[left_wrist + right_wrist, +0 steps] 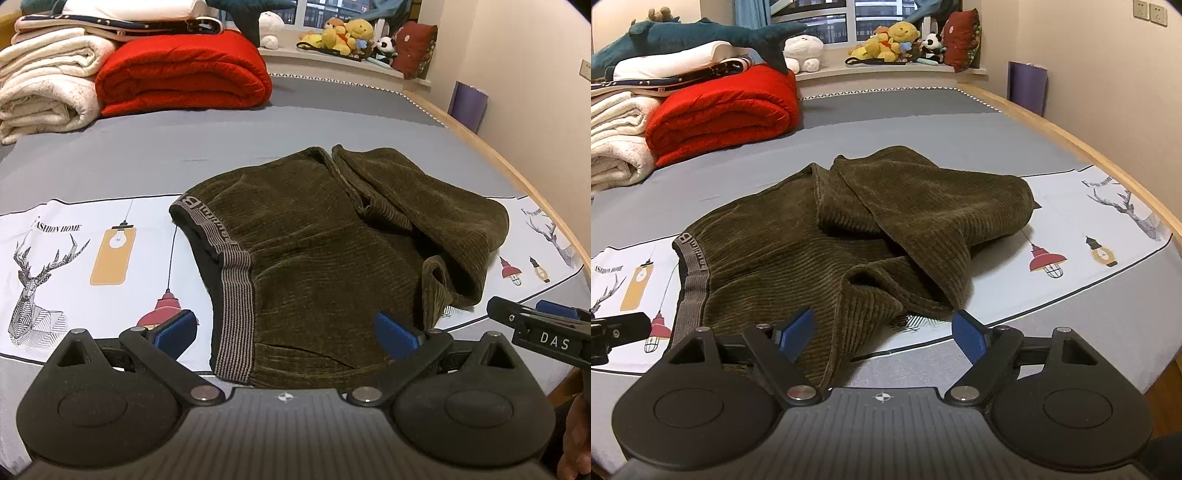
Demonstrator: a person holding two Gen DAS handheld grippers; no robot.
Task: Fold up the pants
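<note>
Olive-brown corduroy pants (325, 251) lie on the bed, partly folded, legs bunched toward the right, the striped grey waistband (236, 295) at the left. My left gripper (284, 332) is open, its blue pads either side of the near waist end, just above the fabric. The right gripper's tip (535, 328) shows at the right edge. In the right wrist view the pants (849, 236) fill the middle. My right gripper (882, 336) is open over the near edge of a leg fold. The left gripper's tip (617, 332) shows at the left.
The bed has a grey sheet (147, 155) and a white printed strip (74, 258). Folded red (184, 74) and white blankets (44, 88) are stacked at the back left. Plush toys (343, 37) sit on the windowsill. The wooden bed edge (517, 173) runs along the right.
</note>
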